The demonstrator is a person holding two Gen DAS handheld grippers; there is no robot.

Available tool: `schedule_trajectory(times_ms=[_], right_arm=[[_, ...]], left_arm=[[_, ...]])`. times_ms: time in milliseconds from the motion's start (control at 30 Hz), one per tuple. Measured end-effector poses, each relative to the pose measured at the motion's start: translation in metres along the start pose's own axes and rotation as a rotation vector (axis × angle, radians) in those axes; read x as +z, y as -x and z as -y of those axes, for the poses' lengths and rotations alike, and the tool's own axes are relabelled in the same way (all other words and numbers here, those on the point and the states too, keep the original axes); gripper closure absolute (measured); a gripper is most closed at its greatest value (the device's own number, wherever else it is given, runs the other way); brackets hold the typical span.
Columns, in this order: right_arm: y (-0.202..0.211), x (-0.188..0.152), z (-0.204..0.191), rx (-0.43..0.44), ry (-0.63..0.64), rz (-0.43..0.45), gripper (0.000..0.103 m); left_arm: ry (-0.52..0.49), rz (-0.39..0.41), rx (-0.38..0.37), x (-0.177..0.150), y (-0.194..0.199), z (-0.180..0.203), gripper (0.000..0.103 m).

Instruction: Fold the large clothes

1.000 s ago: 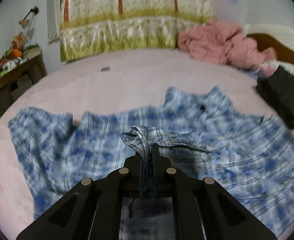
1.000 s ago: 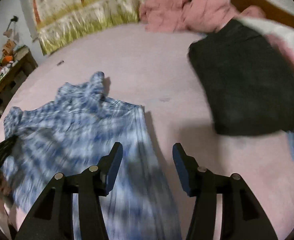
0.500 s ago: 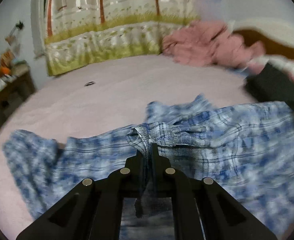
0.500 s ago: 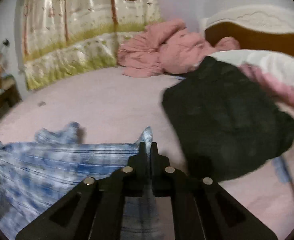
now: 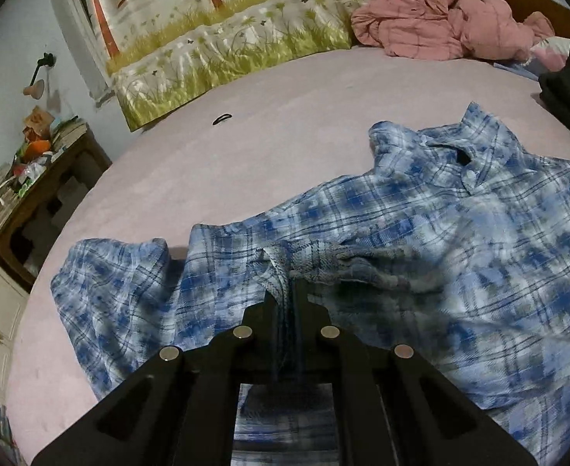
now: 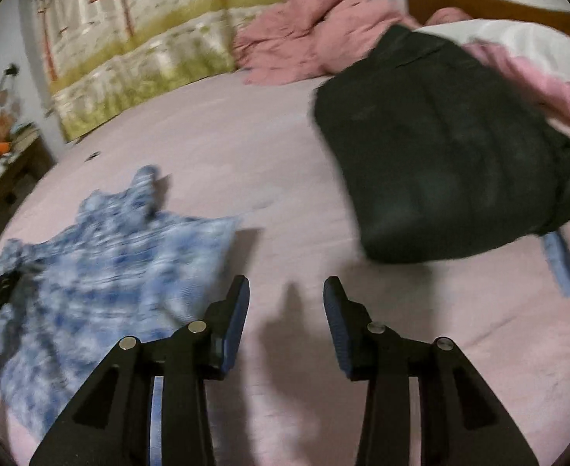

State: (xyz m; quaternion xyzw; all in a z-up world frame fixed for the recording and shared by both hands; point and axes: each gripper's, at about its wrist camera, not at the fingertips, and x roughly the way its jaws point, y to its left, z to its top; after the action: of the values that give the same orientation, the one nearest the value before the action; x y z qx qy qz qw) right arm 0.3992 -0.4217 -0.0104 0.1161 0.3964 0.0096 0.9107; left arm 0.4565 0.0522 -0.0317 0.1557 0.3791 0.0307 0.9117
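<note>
Plaid shirt, blue and white, lies spread on a pink bed sheet, collar toward the far side of the bed.

On the left, the left gripper is pressed together on a bunched edge of the shirt's fabric, which rises between its pads as a small ridge. One sleeve trails off to the left, flat on the sheet.

To the right, the right gripper has its jaws spread with nothing between them; they have just been opening, and only bare sheet shows in the gap. The shirt's edge lies just beside its left finger. Farther right sits a folded dark garment, with a crumpled pink jacket beyond it near the headboard.

The step in hand looks like carrying the pinched edge across the shirt body to make a fold. To do it well, the left grip should probably stay firm and low so the cloth drags little, while the empty right gripper takes a matching edge, keeping the fold line straight and the collar undisturbed. Letting go too soon would likely leave a wrinkled heap.

No brand, label or readable writing shows anywhere; the curtain carries only printed trees and grass.
</note>
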Motion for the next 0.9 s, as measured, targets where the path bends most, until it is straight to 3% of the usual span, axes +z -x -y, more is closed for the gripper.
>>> schedule_trajectory(times_ms=[100, 233, 333, 367, 400, 700, 800, 900], right_arm=[[-0.003, -0.004, -0.013, 0.099, -0.02, -0.077, 0.062], [0.023, -0.024, -0.032, 0.078, 0.032, -0.047, 0.062], [0.045, -0.047, -0.047, -0.012, 0.102, -0.005, 0.062], [0.052, -0.056, -0.051, -0.033, 0.116, 0.01, 0.062], [0.058, -0.064, -0.054, -0.049, 0.123, 0.017, 0.062], [0.088, -0.097, -0.078, -0.053, 0.154, 0.063, 0.054], [0.092, -0.1, -0.084, -0.046, 0.145, 0.066, 0.051], [0.094, -0.101, -0.092, -0.046, 0.156, 0.064, 0.049]], left_arm=[[0.028, 0.029, -0.048, 0.002, 0.003, -0.006, 0.096], [0.075, 0.07, -0.098, 0.002, 0.019, -0.018, 0.091], [0.127, 0.123, -0.132, -0.007, 0.043, -0.032, 0.056], [0.149, 0.151, -0.127, -0.013, 0.056, -0.039, 0.033], [0.162, 0.166, -0.118, -0.017, 0.064, -0.043, 0.016], [0.365, 0.2, -0.162, -0.078, 0.114, -0.111, 0.014], [0.507, 0.201, -0.179, -0.108, 0.109, -0.145, 0.014], [0.622, 0.148, -0.189, -0.122, 0.086, -0.185, 0.014]])
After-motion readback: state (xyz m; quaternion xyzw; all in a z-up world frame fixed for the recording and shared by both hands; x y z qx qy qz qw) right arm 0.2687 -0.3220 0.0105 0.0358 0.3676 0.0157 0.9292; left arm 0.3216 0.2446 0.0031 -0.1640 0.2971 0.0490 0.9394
